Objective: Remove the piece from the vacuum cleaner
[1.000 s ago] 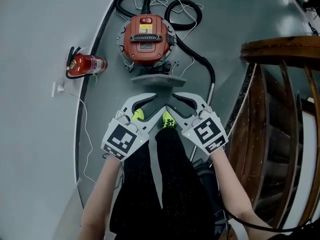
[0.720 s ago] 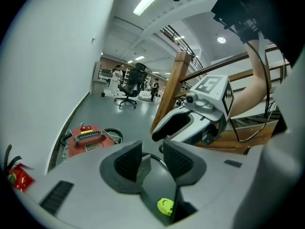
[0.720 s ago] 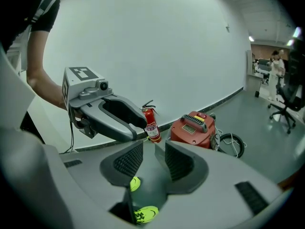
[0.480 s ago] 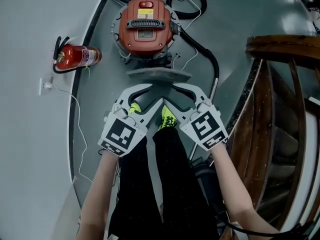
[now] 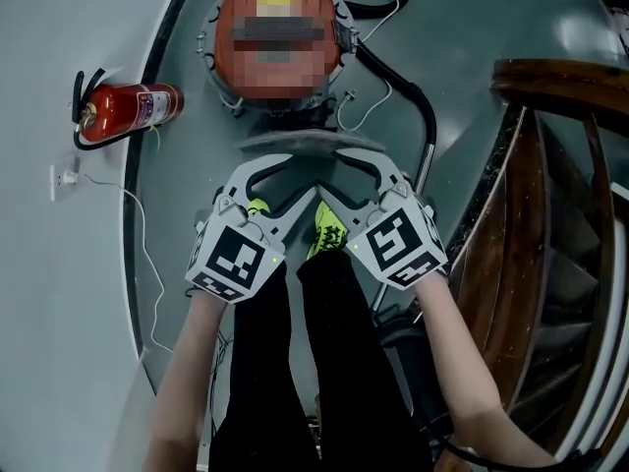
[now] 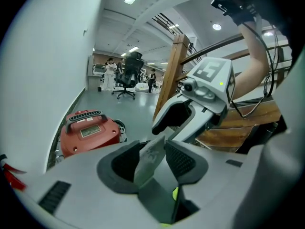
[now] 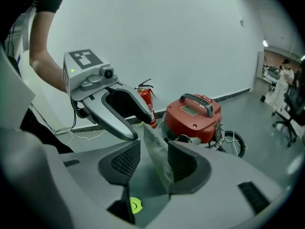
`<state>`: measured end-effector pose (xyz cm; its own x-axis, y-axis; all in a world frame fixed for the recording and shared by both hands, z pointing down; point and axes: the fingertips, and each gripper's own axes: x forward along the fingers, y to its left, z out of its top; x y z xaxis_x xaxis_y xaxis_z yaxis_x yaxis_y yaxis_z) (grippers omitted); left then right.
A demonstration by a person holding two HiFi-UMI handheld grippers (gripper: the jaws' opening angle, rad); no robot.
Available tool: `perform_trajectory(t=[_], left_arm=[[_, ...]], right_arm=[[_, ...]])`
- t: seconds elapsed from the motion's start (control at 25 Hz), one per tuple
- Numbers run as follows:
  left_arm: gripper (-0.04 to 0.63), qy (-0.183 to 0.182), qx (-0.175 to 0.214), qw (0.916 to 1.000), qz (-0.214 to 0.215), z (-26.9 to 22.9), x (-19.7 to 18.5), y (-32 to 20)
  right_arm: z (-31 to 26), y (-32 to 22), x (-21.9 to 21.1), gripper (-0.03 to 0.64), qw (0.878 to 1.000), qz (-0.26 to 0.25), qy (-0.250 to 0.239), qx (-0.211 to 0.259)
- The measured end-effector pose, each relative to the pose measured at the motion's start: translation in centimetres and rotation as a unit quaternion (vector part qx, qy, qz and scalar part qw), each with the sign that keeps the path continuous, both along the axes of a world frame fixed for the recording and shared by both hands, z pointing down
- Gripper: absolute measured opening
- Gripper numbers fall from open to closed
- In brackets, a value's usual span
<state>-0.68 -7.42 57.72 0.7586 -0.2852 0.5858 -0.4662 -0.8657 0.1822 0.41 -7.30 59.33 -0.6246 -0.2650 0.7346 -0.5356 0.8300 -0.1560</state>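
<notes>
- At the far left, the curved white wall meets the floor along a dark skirting strip [image 5: 126,264]. A red fire extinguisher [image 5: 126,111] lies on its side across that strip, so little free floor is left there.
- The left gripper [image 6: 153,159] reaches in from the lower left, pointing forward and down. Its jaws have just been opening and stand apart. One end of the grey piece [image 5: 305,145] stands between the pads, close to one pad with a clear gap at the other, so it is not clamped.
- The piece is a thin, curved grey plate lying crosswise just in front of the vacuum cleaner [image 5: 295,0], with a narrow band of floor between them. Whether it already rests on the floor cannot be told.
- The vacuum cleaner is red and stands straight ahead. Beyond it, the gripper views show a long stretch of open hall floor.
- The person's yellow-green shoes [image 5: 329,229] stand just behind the piece, between the two grippers.
- The right gripper [image 7: 153,161] mirrors the left one. Its jaws have also just been opening, and the piece's other end leans on one pad with daylight at the other.
- To the right, a black hose [image 5: 430,121] curves away from the vacuum cleaner. Past it lies a strip of bare floor, then the edge of a wooden railing [image 5: 560,79] closes off that side.
</notes>
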Motion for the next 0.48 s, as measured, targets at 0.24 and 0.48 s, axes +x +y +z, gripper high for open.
perform_trajectory(t=[0.24, 0.48], left_arm=[[0.215, -0.028, -0.001, 0.9994, 0.019, 2.6, 0.2, -1.3], [0.229, -0.050, -0.003, 0.9983, 0.031, 4.7, 0.1, -2.5]], right_arm=[[2.3, -1.2, 0.7, 0.218, 1.000, -0.006, 0.029, -0.005], [4.3, -2.1, 1.0, 0.238, 0.998, -0.020, 0.061, -0.003]])
